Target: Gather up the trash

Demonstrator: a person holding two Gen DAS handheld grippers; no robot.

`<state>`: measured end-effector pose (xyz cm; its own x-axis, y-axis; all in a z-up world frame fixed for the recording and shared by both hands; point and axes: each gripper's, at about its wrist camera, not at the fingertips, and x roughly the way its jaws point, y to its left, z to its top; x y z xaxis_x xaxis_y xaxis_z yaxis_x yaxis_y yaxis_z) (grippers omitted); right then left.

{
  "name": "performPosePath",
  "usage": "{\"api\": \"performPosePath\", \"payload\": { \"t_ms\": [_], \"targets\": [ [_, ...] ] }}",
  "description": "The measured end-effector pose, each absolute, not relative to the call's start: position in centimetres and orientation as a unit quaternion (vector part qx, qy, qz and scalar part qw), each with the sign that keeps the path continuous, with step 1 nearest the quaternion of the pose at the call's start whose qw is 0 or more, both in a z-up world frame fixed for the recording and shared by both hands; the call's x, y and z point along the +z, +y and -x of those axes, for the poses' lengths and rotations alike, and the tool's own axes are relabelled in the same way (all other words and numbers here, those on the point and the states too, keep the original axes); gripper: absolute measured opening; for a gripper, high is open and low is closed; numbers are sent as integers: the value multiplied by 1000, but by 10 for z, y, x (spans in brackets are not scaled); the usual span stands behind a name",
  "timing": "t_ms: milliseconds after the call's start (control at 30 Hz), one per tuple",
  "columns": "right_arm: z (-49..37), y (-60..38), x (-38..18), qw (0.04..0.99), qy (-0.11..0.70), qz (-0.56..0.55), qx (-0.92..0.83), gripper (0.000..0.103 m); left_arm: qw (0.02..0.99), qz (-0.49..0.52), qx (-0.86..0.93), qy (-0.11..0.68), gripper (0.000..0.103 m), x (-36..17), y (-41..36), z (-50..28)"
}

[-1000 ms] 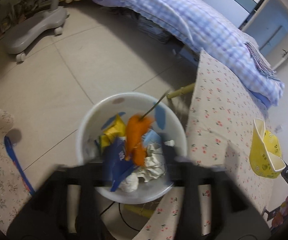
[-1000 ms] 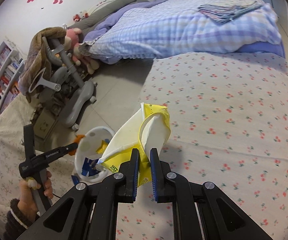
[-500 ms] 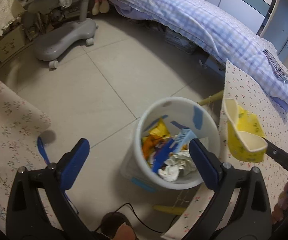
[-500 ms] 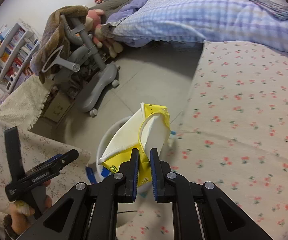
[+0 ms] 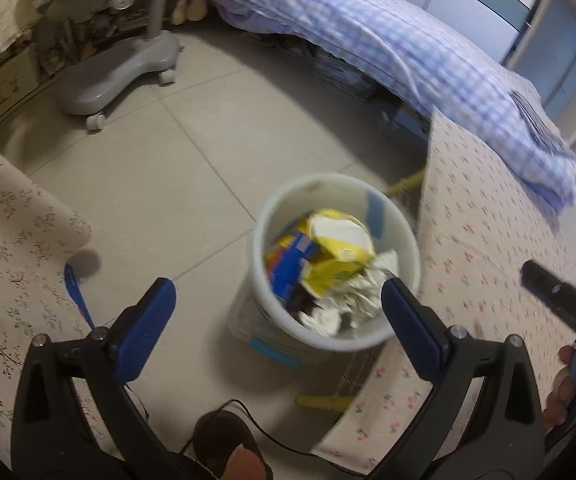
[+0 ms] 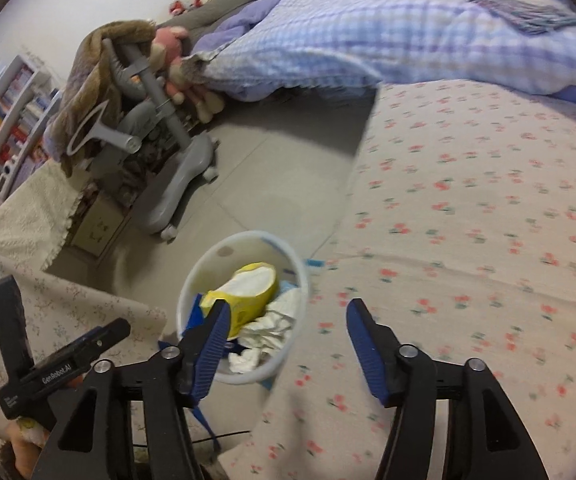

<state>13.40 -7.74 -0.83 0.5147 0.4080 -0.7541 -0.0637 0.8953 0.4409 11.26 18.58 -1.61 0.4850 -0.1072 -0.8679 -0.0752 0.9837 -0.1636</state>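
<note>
A bed (image 6: 388,32) with a checked quilt runs along the far side, and a floral-covered worktop (image 6: 488,208) fills the right. On the tiled floor (image 5: 159,168) beside it stands a white bin (image 5: 406,240), holding a yellow wrapper (image 5: 340,256) on top of crumpled tissue (image 5: 352,300). The left hand-held gripper (image 5: 277,304) gapes fully wide, empty. The right hand-held gripper (image 6: 288,332) is spreading its jaws, nothing between them.

Left gripper (image 5: 275,300) hovered over the floor with jaws opening wide, nothing between them. White bin (image 5: 404,240) stood beside the floral-cloth table (image 5: 488,240), holding a yellow wrapper (image 5: 340,256), blue packaging (image 5: 288,264), crumpled tissues (image 5: 352,304). Right gripper (image 5: 560,296) at right edge.
</note>
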Motion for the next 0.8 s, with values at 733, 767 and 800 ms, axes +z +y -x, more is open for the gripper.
{"api": "performPosePath", "payload": {
  "t_ms": [733,767,800],
  "targets": [
    [62,-202,28,906,408,-91,-62,85,882,-1,-50,468,102,8,60,-2],
    [66,-204,25,908,405,-85,-64,85,883,-5,-49,467,102,7,55,1],
    [68,-204,22,909,403,-80,-66,85,884,-11,-48,465,102,4,51,3]
  ]
}}
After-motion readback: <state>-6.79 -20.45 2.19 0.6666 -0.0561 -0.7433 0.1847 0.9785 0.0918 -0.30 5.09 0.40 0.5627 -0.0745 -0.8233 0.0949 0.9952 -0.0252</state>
